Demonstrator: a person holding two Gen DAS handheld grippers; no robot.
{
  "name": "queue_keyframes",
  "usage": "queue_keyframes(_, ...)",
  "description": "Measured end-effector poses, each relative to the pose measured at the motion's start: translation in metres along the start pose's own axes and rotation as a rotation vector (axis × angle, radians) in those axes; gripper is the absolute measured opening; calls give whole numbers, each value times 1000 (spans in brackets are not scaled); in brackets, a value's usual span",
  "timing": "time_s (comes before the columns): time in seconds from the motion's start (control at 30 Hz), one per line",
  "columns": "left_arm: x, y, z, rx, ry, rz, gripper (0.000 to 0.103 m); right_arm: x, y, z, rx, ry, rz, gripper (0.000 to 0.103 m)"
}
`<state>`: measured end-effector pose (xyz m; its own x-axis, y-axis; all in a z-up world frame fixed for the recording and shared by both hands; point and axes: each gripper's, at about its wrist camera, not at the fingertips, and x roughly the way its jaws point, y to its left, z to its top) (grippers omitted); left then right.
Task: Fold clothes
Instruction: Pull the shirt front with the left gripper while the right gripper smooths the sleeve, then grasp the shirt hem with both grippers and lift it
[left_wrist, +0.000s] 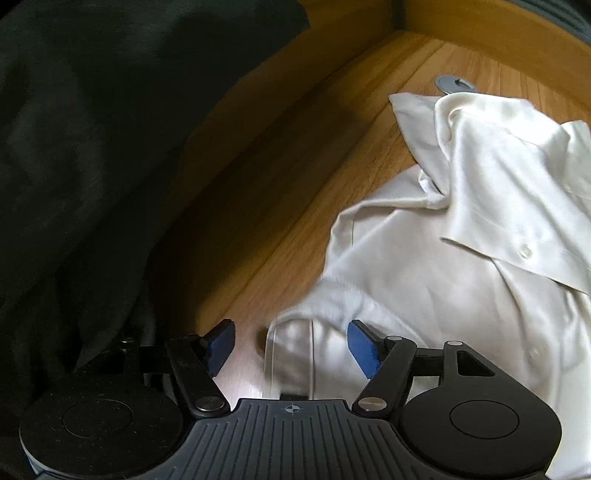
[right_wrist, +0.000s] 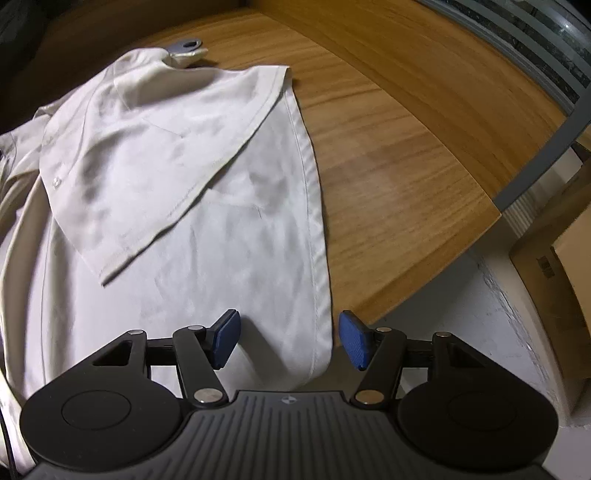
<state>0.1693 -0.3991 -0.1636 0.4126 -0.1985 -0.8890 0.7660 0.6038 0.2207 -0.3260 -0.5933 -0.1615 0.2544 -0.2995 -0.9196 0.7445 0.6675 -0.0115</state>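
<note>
A white button-up shirt (left_wrist: 443, 258) lies crumpled on the wooden table (left_wrist: 295, 166). My left gripper (left_wrist: 291, 332) hangs open just above the shirt's near left hem corner, its blue pads wide apart and off the cloth. In the right wrist view the shirt (right_wrist: 184, 221) lies flatter, with a short sleeve (right_wrist: 147, 155) folded across its body. My right gripper (right_wrist: 288, 325) is open over the near right hem corner, by the table's (right_wrist: 388, 166) front edge. One pad stands over the cloth, the other just outside the side seam.
A grey cable grommet (left_wrist: 455, 83) sits in the tabletop beyond the collar, partly covered by cloth (right_wrist: 186, 46). Dark fabric (left_wrist: 74, 147) fills the left of the left wrist view. Off the table's right are pale floor (right_wrist: 461, 332), a cardboard box (right_wrist: 569, 266) and a grey-framed window (right_wrist: 517, 44).
</note>
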Motion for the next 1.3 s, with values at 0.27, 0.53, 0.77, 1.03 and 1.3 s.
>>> queue_keyframes(0.27,4,-13,2,67,-36,-19,13,4,-5,10,14,-20,18,53)
queue_keyframes(0.53,-2,6,-19,-27,-1,106,7,13,7,34,-78,-18,-1,0)
queue_keyframes(0.77,-28,41,-48,-163,35,196,6,22,8,91,-234,-94,-96,0)
queue_keyframes(1.03,-72,54,-82,-364,60,206,6,18,17,206,-429,-258,-146,0)
queue_keyframes(1.3,-103,47,-126,-566,86,256,6,10,49,303,-551,-367,-158,0)
